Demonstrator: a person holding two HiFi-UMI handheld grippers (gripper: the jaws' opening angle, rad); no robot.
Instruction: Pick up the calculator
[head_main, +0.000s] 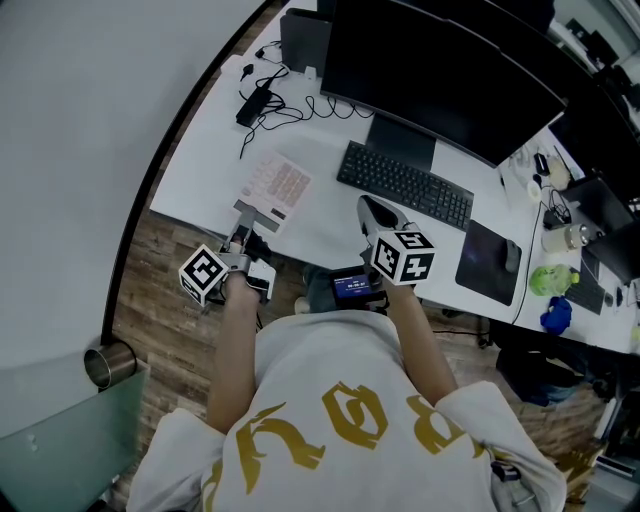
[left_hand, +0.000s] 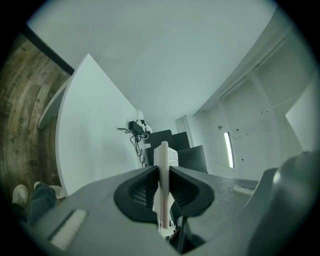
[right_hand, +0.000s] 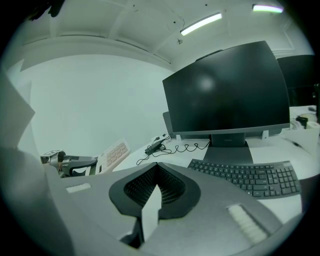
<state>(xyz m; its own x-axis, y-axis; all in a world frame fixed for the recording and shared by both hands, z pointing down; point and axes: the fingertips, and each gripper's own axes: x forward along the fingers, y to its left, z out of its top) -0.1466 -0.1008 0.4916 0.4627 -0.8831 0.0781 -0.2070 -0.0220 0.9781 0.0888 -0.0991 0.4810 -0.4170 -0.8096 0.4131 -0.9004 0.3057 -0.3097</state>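
The calculator (head_main: 277, 185), white with pinkish keys, sits over the near left part of the white desk (head_main: 210, 150). My left gripper (head_main: 256, 215) is shut on its near end. In the left gripper view the calculator (left_hand: 164, 170) shows edge-on as a thin white slab pinched between the dark pads. My right gripper (head_main: 372, 212) hovers over the desk's front edge, in front of the keyboard, shut with nothing in it. The right gripper view shows its closed jaws (right_hand: 157, 167), and off to the left the calculator (right_hand: 114, 152) held by the left gripper (right_hand: 70, 162).
A black keyboard (head_main: 405, 185) lies before a large dark monitor (head_main: 440, 75). A mouse pad (head_main: 490, 260) with a mouse is at the right. A power adapter with cables (head_main: 255, 100) lies at the back left. Cluttered items crowd the far right. A metal post (head_main: 100, 365) stands on the floor at left.
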